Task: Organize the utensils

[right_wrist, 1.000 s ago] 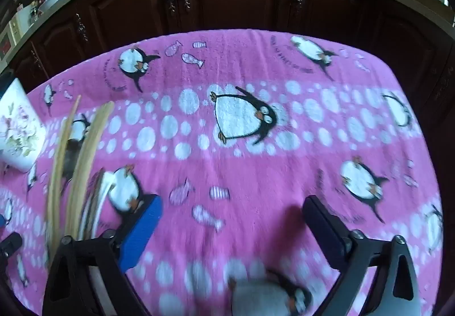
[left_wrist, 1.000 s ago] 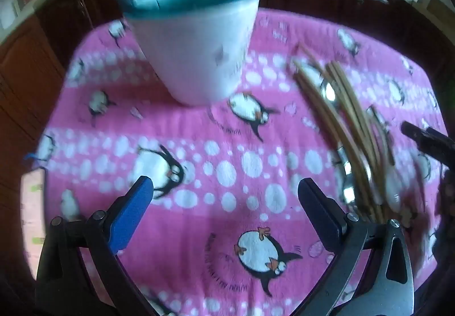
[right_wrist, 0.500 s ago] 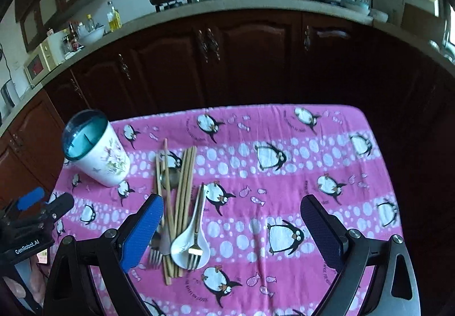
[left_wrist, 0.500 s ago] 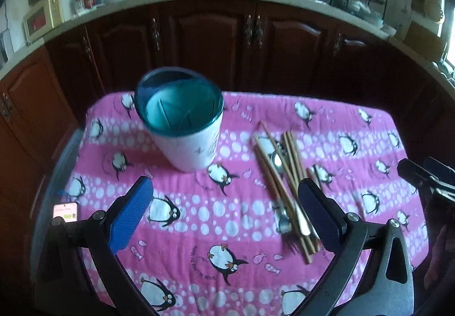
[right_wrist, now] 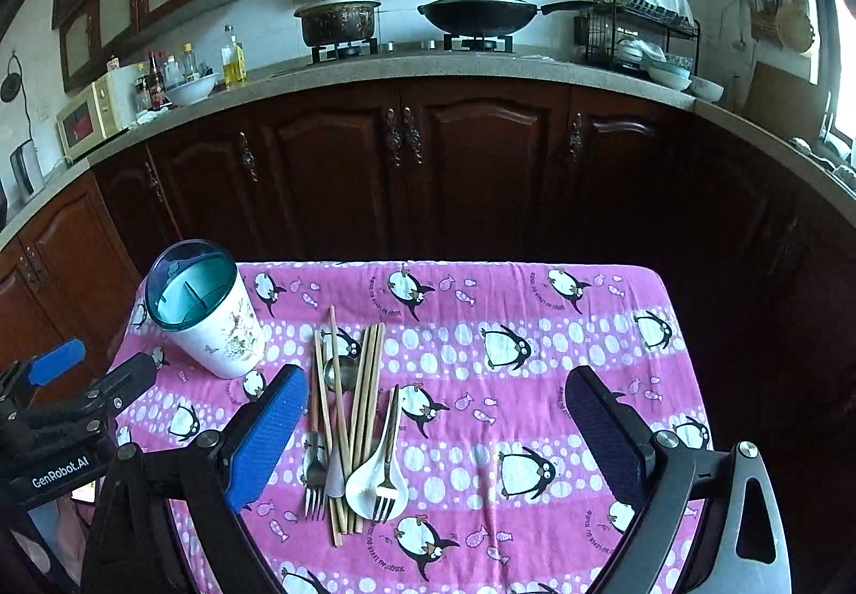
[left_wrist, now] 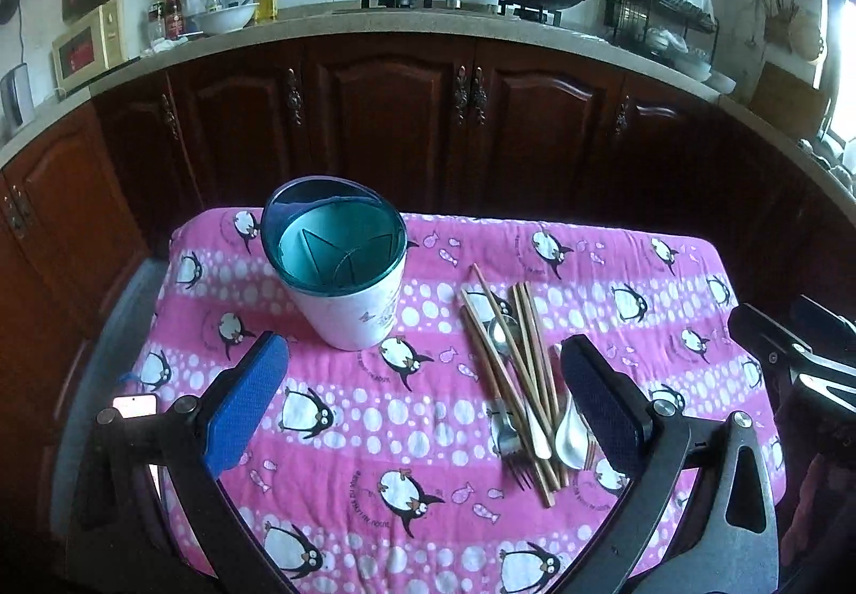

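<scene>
Left gripper [left_wrist: 422, 396]: fingers spread wide, nothing between the blue pads. Right gripper [right_wrist: 436, 439]: the same, fingers apart and empty. Both hang above the near edge of the worktop, clear of everything.

Utensil pile [right_wrist: 353, 423] lies loose on the cloth: chopsticks [right_wrist: 369, 374], two forks [right_wrist: 315, 476], a white spoon [right_wrist: 369, 484], a metal spoon [right_wrist: 339, 374] underneath. Long axes run near to far, heads and tines toward the grippers, chopsticks fanning slightly at the far end. In the right wrist view the pile sits just inside the right gripper's left finger; in the left wrist view it lies under that gripper's right finger. So it is between the two arms, the right looking a little nearer — a judgement only.

Holder cup [left_wrist: 342, 273], white with a teal rim and inner dividers, stands upright and empty, left of the pile and further back, nearer the left gripper.

Worktop is covered by a pink penguin cloth [right_wrist: 535, 380], soft and slightly wrinkled. Beyond: dark wood cabinets [right_wrist: 428, 176], stone counter, pot and wok on a stove.
</scene>
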Tool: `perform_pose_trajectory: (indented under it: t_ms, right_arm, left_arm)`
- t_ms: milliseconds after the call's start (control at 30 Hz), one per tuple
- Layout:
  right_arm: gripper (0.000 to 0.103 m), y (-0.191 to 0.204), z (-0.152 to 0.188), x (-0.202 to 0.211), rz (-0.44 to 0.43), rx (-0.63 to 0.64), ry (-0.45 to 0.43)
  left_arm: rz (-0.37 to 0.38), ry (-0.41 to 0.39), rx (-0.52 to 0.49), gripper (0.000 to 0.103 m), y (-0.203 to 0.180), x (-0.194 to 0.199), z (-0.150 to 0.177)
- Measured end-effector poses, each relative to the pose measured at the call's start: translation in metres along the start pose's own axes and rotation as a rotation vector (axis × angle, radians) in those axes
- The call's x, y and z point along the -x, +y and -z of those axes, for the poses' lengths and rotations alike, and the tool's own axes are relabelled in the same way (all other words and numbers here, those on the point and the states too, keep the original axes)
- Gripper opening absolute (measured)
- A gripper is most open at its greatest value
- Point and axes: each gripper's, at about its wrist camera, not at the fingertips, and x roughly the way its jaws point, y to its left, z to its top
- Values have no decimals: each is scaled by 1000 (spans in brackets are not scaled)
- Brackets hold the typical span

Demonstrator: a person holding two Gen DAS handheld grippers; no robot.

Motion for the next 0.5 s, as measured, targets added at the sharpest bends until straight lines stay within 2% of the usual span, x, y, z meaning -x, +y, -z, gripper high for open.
perform_pose_trajectory:
  t_ms: [500]
  right_arm:
    - [96,4,3,-3,-7,3,9]
  left_arm:
    - [-9,-14,19,103,2,2,1]
